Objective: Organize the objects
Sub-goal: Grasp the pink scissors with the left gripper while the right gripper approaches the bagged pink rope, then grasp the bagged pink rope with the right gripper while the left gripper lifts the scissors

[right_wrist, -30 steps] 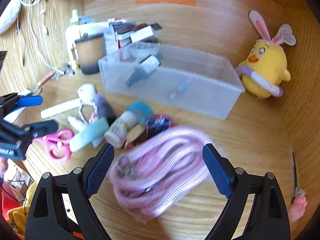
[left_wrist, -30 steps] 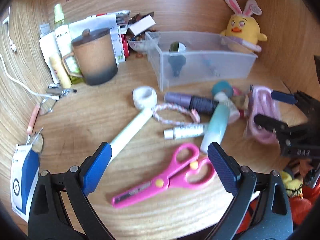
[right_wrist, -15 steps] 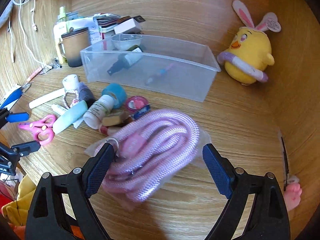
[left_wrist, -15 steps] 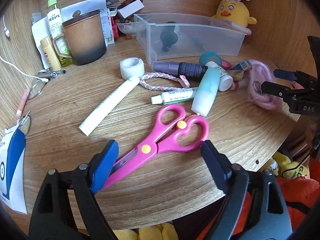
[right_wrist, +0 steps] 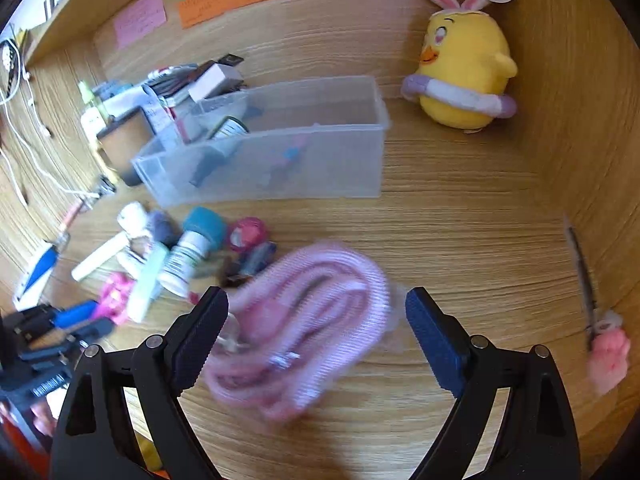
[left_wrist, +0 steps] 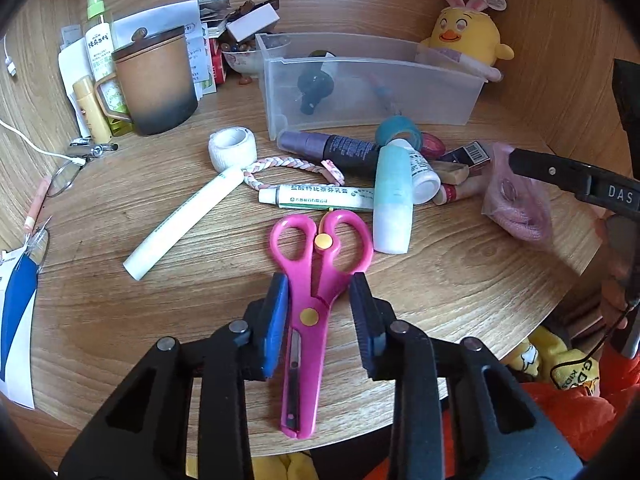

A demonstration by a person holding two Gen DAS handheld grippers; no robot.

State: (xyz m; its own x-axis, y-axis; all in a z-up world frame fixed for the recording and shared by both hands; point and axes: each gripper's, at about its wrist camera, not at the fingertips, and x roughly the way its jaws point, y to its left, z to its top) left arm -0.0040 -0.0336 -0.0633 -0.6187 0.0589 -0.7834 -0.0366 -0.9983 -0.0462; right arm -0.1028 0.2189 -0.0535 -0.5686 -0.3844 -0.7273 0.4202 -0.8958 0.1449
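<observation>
Pink scissors (left_wrist: 310, 284) lie on the wooden desk, handles pointing away. My left gripper (left_wrist: 320, 312) straddles their pivot with jaws narrowed close to both sides; contact is unclear. A coiled pink cable in a clear bag (right_wrist: 304, 320) lies between the wide-open fingers of my right gripper (right_wrist: 316, 332); it also shows in the left wrist view (left_wrist: 518, 200). A clear plastic bin (left_wrist: 360, 84) holding a dark bottle stands at the back. Tubes, bottles and tape rolls (left_wrist: 394, 196) lie in front of the bin.
A brown lidded mug (left_wrist: 156, 80), bottles and papers stand at the back left. A yellow plush chick (right_wrist: 464, 76) sits at the back right. A white tube (left_wrist: 184, 220), white tape roll (left_wrist: 232, 148) and braided band (left_wrist: 288, 166) lie mid-desk. The desk edge is close below the scissors.
My left gripper has narrowed from wide open to close around the scissors, which now point straight along it. My right gripper has shifted over the pink cable, still open.
</observation>
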